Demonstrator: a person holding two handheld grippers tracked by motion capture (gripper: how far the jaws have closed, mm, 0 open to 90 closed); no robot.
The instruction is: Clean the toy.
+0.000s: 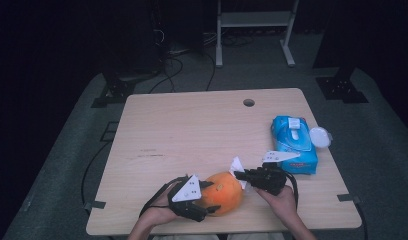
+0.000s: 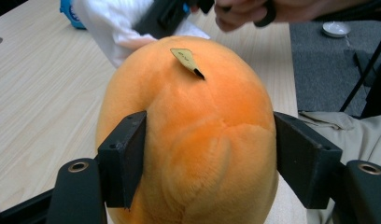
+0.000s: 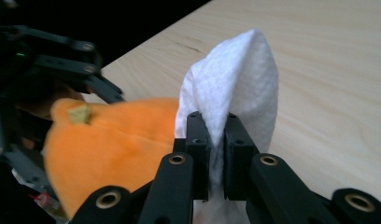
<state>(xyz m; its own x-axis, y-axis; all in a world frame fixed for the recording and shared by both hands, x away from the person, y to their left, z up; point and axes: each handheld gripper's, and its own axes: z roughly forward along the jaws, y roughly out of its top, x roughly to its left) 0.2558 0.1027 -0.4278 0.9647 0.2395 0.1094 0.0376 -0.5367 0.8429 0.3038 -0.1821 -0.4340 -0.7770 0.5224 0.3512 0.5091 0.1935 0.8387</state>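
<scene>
An orange plush toy shaped like a fruit sits near the table's front edge. My left gripper is shut on it, one jaw pressed into each side of the plush toy. A small tan tag sticks up from its top. My right gripper is shut on a white wet wipe, held against the toy's right side. In the right gripper view the wipe rises folded from between the closed jaws, with the plush toy just to its left.
A blue pack of wet wipes lies at the table's right side, with a round white lid beside it. The wooden table has a cable hole near its far edge. Black stands and cables are on the floor beyond.
</scene>
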